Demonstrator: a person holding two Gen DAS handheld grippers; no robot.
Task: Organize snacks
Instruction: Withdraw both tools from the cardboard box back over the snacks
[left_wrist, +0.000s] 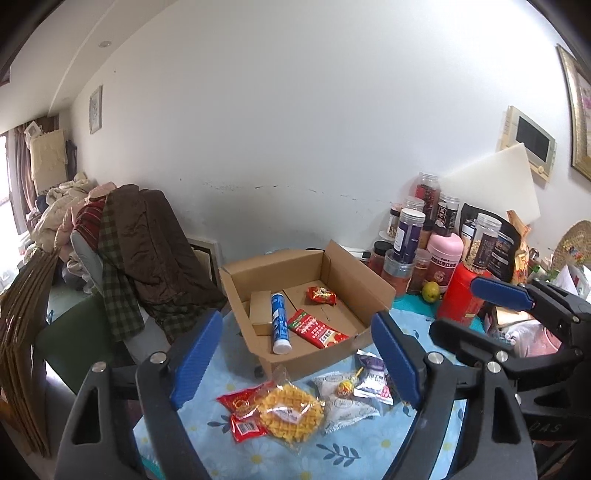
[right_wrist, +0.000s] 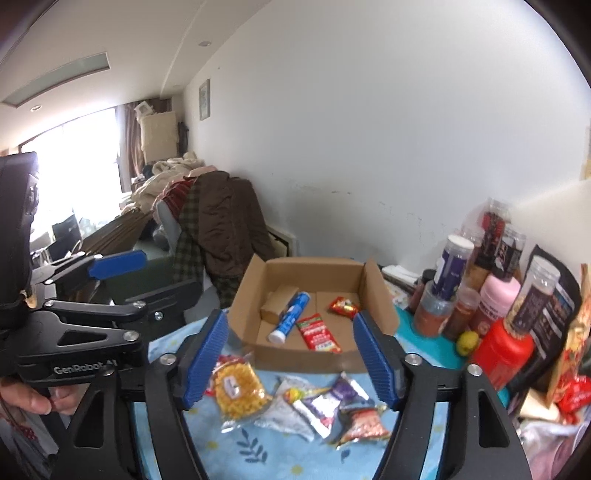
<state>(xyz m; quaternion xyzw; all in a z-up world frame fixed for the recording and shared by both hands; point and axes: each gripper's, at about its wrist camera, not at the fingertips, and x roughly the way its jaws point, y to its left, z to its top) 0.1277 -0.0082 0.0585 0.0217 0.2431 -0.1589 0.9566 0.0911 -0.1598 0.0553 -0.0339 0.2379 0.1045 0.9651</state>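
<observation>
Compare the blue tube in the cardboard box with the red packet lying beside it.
The blue tube is a rigid white-capped cylinder; the red packet is a flat, flexible wrapper. The tube runs nearly straight front to back; the packet lies diagonally. Both lie flat in the cardboard box.

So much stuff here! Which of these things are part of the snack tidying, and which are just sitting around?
Part of the job:
- cardboard box, already holding a blue tube and red packets
- loose snacks on the cloth in front: waffle biscuit pack, lollipop, purple packet

Just lying about:
- jars and bottles to the right
- yellow-green fruit
- clothes pile on the left
</observation>
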